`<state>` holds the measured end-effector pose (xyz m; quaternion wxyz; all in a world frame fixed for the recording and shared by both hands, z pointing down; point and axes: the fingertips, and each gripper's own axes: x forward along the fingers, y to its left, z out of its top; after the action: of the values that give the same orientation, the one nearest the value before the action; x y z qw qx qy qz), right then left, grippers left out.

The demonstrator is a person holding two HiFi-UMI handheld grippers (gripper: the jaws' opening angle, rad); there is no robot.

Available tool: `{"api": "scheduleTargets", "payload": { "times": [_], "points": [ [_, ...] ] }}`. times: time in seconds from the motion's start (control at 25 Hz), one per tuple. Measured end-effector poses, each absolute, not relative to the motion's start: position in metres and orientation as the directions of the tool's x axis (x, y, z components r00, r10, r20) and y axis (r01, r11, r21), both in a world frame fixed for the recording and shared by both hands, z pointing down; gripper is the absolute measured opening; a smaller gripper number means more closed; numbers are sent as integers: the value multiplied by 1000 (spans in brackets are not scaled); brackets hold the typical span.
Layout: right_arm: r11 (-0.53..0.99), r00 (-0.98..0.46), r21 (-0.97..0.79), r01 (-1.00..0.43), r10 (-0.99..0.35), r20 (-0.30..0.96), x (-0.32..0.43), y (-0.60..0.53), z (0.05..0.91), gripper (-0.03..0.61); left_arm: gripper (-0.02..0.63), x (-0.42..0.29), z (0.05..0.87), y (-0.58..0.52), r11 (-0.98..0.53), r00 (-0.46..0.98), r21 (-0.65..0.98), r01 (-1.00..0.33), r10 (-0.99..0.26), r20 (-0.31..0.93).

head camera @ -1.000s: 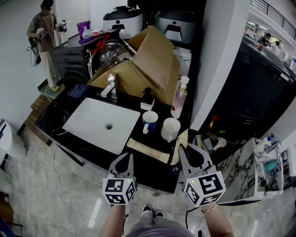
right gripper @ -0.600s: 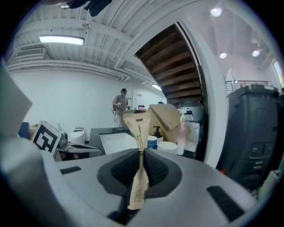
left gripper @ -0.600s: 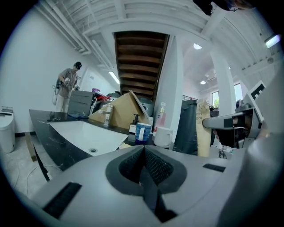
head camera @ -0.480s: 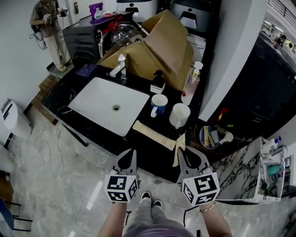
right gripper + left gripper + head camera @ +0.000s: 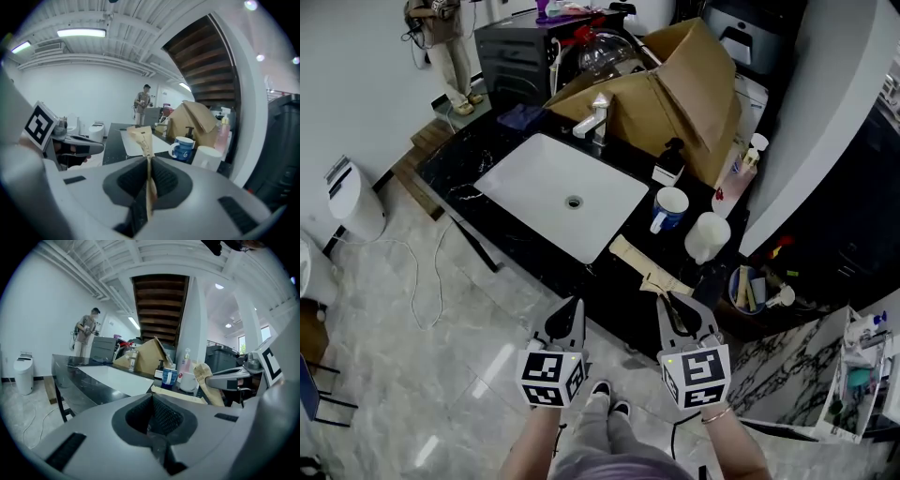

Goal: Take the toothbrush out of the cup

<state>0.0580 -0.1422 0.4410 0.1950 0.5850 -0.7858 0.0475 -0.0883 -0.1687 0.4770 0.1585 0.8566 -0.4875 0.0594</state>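
The paper-wrapped toothbrush (image 5: 140,139) is already out of both the white cup (image 5: 708,236) and the blue mug (image 5: 669,207). It stands lengthwise out of your right hand-held gripper (image 5: 675,302), whose jaws are clamped on its lower end at the counter's (image 5: 459,159) near edge. Your left hand-held gripper (image 5: 568,314) sits just beside it, closed on nothing, so I'd judge the set-down falls to your right hand.

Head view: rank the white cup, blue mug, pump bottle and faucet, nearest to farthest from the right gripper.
From the right gripper, shut on a paper packet:
1. White cup, just beyond it, counter's right end.
2. Blue mug, left of the cup.
3. Pump bottle, behind the mug.
4. Faucet, far side of the sink.
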Motion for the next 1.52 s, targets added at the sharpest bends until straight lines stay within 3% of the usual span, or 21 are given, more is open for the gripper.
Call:
{"api": "scheduleTargets", "payload": {
  "times": [0.44,0.96,1.52],
  "points": [
    [408,-245,255,-877,-835,493,25,-165,487,37,2,-111,489,-176,-429,486,243,-870,-829,276],
    [471,-247,305,-827,-794,556,18,-168,505,77,2,-111,488,-181,-422,478,240,-874,-833,277],
    [400,-322,99,-911,-843,431,28,-158,462,98,2,-98,475,-181,-457,501,212,-864,-825,262]
  ]
}}
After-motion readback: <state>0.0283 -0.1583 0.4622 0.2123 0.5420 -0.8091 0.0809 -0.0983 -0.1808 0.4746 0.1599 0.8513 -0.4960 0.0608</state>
